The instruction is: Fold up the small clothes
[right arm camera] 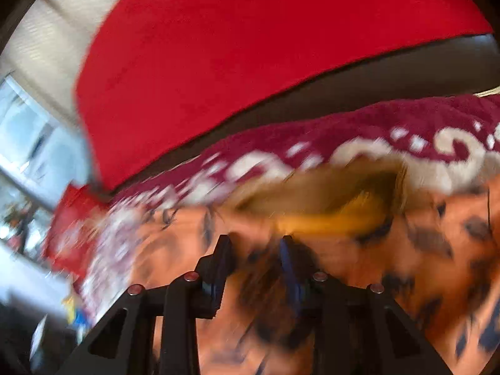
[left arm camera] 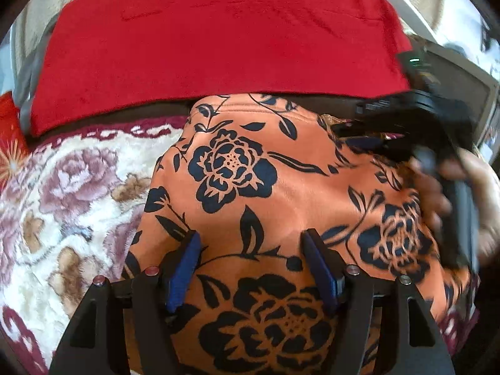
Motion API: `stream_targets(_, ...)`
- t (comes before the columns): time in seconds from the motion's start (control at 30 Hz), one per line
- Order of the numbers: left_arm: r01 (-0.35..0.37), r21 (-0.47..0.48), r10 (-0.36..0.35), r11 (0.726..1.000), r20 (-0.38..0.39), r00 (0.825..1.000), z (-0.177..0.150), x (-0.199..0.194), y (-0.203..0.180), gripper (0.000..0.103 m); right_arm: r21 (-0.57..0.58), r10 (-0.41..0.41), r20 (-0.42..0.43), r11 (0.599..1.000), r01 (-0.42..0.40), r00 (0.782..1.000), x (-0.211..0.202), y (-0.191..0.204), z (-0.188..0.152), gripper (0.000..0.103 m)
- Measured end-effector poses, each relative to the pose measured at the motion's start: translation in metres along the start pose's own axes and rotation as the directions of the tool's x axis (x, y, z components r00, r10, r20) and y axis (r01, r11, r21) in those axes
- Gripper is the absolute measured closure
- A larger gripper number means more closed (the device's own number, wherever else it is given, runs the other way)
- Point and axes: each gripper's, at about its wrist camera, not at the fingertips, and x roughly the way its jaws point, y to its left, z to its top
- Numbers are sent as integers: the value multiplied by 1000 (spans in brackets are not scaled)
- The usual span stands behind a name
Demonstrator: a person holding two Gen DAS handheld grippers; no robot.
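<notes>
From your left wrist camera, the orange garment with its dark blue flower print lies spread over the plush floral blanket, which shows beside the garment's left edge. Just past the garment's far hem sits a large red cushion. Your left hand-held gripper hovers low over the garment's near part, its blue-padded fingers standing well apart with only flat cloth showing between them; nothing is pinched. At the garment's right edge your right hand-held gripper comes in, dark and smeared by motion, with the hand that grips its handle just beside the cloth.

From your right wrist camera, everything is heavily blurred. The same orange garment fills the near part of the picture, bunched and lifted, with a yellowish-brown underside turned up at its far edge. Beyond that edge runs the blanket's maroon and white border, and beyond that the red cushion. Your right hand-held gripper has its fingers fairly close together with dark printed cloth between them, and it appears clamped on the garment, though the blur keeps the contact from being sharp.
</notes>
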Motion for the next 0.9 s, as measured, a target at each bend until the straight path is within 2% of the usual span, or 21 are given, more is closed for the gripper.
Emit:
stream_targets(0.07, 41, -6, -41, 999, 15, 999, -3, -7, 7, 33, 100, 58, -7, 993, -57, 998, 8, -17, 5, 70)
stream_targets(0.13, 51, -16, -51, 999, 30, 998, -3, -12, 16, 33, 127, 117, 48, 984, -122, 992, -4, -24, 5, 70)
stream_targets(0.23, -39, -58, 42, 998, 41, 998, 1, -15, 28, 34, 122, 165, 117, 976, -179, 979, -33, -26, -2, 68)
stream_targets(0.3, -60, -82, 60, 995, -5, 998, 3, -8, 35, 33, 107, 176, 137, 976, -191, 975, -51, -25, -8, 69)
stream_targets(0.33, -62, -71, 59, 996, -44, 997, 2, -1, 34, 33, 95, 176, 140, 977, -190, 974, -62, -23, -13, 69)
stream_targets(0.37, -73, -56, 70, 996, -50, 996, 1, 1, 32, 33, 84, 172, 141, 979, -185, 975, -72, -22, -18, 69)
stream_targets(0.43, -78, -50, 77, 996, -26, 997, 4, -6, 30, 35, 60, 138, 136, 987, -147, 981, -89, -16, -25, 69)
stream_targets(0.57, 10, -105, -6, 994, 42, 999, 22, -19, 31, 35, 11, 46, 191, 999, -49, 980, -137, -32, -40, 69)
stream_targets(0.67, 124, -154, -119, 980, 41, 992, 46, -13, 27, 35, 98, -27, 242, 995, 4, 970, -166, -71, -32, 66)
stream_targets(0.7, 146, -165, -139, 975, 52, 989, 54, -12, 24, 35, 140, -39, 250, 990, 4, 968, -174, -85, -30, 66)
stream_targets(0.73, 149, -164, -141, 975, 63, 988, 63, -9, 20, 30, 186, -52, 251, 982, 5, 967, -179, -100, -26, 66)
stream_targets(0.77, 140, -155, -131, 978, 62, 989, 69, -5, 15, 24, 217, -90, 247, 976, 36, 965, -182, -110, -24, 62)
stream_targets(0.8, 122, -145, -116, 982, 47, 992, 76, 1, 11, 16, 237, -155, 244, 967, 96, 957, -184, -117, -22, 40)
stream_targets(0.83, 104, -150, -100, 983, 31, 994, 82, 10, 9, 16, 244, -223, 246, 956, 162, 943, -185, -123, -20, 26)
stream_targets(0.87, 98, -167, -96, 981, 20, 995, 85, 17, 10, 16, 236, -257, 253, 951, 199, 933, -184, -128, -17, 26)
stream_targets(0.9, 95, -194, -97, 976, 0, 995, 87, 26, 13, 16, 228, -274, 240, 948, 220, 931, -181, -133, -13, 26)
